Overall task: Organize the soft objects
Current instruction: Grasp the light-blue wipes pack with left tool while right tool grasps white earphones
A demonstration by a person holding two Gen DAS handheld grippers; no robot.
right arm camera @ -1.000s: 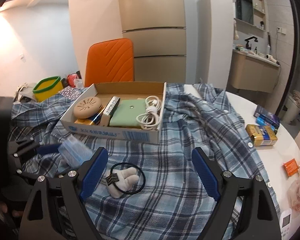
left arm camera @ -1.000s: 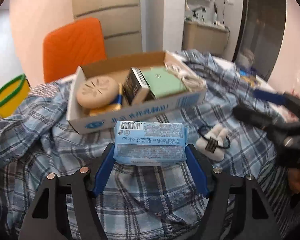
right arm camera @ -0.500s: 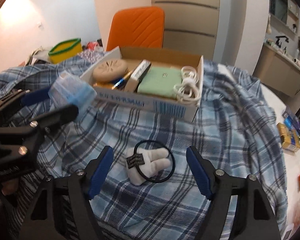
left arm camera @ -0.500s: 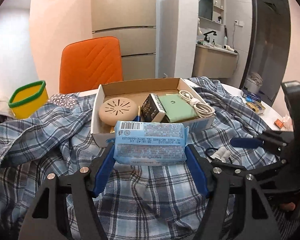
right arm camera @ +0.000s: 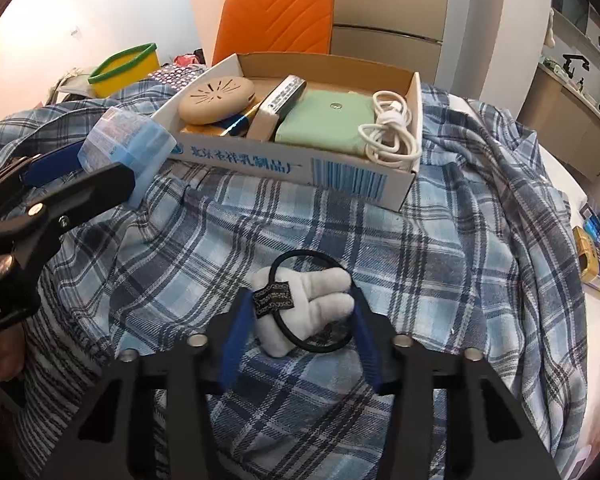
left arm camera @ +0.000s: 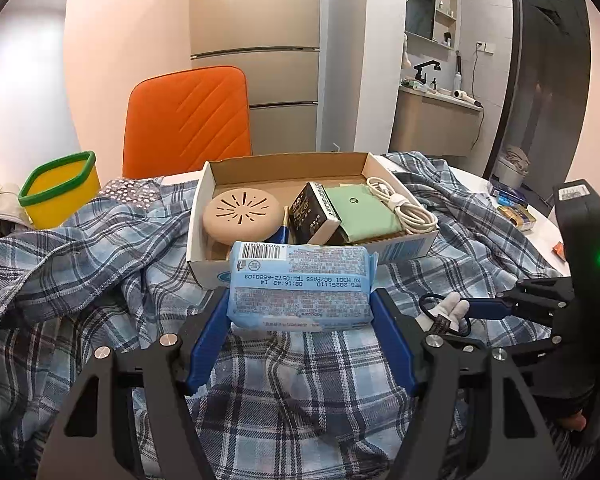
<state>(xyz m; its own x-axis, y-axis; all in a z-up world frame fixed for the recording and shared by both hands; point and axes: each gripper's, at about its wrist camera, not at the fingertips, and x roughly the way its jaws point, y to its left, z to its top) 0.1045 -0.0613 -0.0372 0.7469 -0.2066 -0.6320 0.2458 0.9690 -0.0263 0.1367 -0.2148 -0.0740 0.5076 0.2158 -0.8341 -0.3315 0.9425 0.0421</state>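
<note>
My left gripper (left arm camera: 300, 312) is shut on a light blue tissue pack (left arm camera: 300, 286) and holds it above the plaid shirt (left arm camera: 100, 264), just in front of the cardboard box (left arm camera: 404, 250). The pack also shows in the right wrist view (right arm camera: 124, 152). My right gripper (right arm camera: 298, 316) has closed around a white plush hair tie with a black elastic loop (right arm camera: 304, 304) lying on the shirt (right arm camera: 440, 264); its fingers touch both sides. The hair tie also shows in the left wrist view (left arm camera: 446, 312).
The box (right arm camera: 300, 168) holds a round beige disc (right arm camera: 216, 98), a dark carton (right arm camera: 282, 98), a green pouch (right arm camera: 322, 120) and a white cable (right arm camera: 392, 132). A yellow tub (left arm camera: 58, 188) and an orange chair (left arm camera: 188, 120) stand behind. Small packets (right arm camera: 596, 260) lie at the right.
My right gripper has dropped down over the hair tie and its fingers have closed in on it. My left gripper has kept hold of the tissue pack and risen slightly.
</note>
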